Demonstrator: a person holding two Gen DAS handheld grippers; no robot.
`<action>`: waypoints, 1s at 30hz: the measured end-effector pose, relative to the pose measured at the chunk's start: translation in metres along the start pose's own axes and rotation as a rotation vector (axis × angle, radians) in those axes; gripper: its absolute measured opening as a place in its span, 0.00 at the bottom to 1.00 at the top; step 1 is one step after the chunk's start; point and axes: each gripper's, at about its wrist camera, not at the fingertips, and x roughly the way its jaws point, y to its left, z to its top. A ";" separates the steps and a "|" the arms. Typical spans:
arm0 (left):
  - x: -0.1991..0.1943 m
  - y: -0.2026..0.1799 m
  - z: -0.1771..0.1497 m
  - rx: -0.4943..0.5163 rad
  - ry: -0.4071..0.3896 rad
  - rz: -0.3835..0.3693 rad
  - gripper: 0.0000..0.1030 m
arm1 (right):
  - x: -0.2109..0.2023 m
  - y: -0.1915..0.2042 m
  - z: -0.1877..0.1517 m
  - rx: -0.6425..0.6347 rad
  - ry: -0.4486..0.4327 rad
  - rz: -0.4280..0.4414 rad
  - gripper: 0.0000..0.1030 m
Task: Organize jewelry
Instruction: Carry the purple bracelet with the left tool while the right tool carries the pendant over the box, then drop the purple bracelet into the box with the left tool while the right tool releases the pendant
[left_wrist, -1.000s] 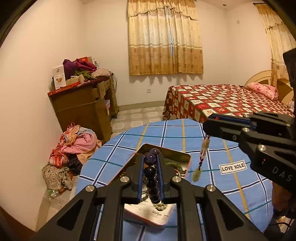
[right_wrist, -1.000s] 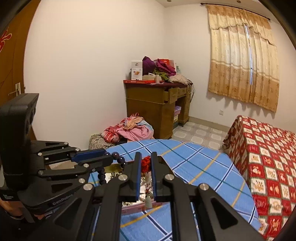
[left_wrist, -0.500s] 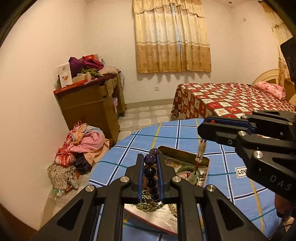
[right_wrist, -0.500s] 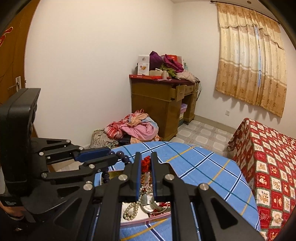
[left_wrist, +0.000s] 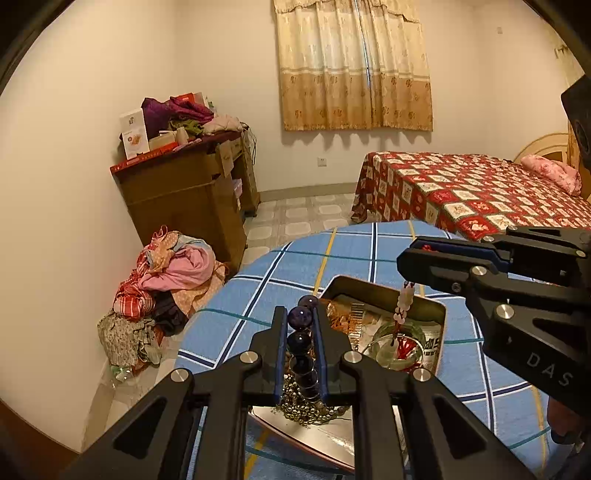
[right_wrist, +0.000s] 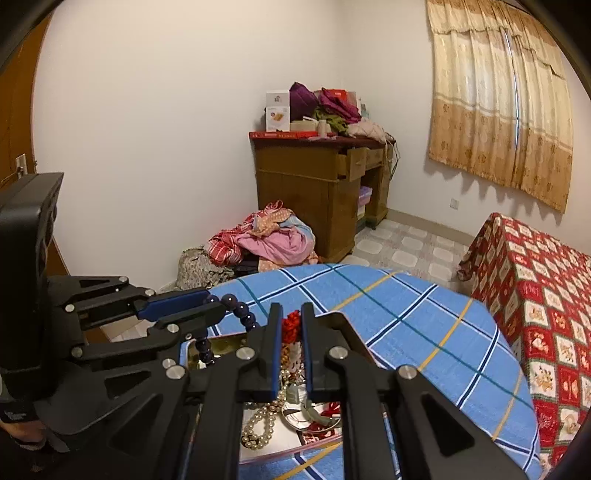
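Left wrist view: bedroom, blue plaid tablecloth (left_wrist: 280, 284), open tin box (left_wrist: 441, 314) of jewelry. Left gripper (left_wrist: 300, 334), level over the box, is clamped on a dark bead bracelet (left_wrist: 300, 317). Risk: its loose end snags the gold bead chain (left_wrist: 299, 406) below.

Right wrist view: same table. Right gripper (right_wrist: 291, 328), jaws nearly closed, pinches a red-knotted pendant (right_wrist: 291, 325) dangling into the box; it may swing and tangle with the pearl strand (right_wrist: 258, 424).

White walls are lit warmly; a wooden desk (left_wrist: 192, 192), curtained window (left_wrist: 354, 66) and quilted bed (left_wrist: 472, 192) are seen
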 end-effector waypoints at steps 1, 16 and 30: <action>0.003 0.000 -0.001 0.001 0.005 0.002 0.13 | 0.002 0.000 -0.001 0.002 0.003 -0.001 0.11; 0.029 0.000 -0.015 0.013 0.067 0.014 0.13 | 0.027 -0.009 -0.016 0.068 0.062 0.004 0.11; 0.050 0.002 -0.028 0.038 0.125 0.053 0.13 | 0.043 -0.008 -0.037 0.093 0.127 0.016 0.11</action>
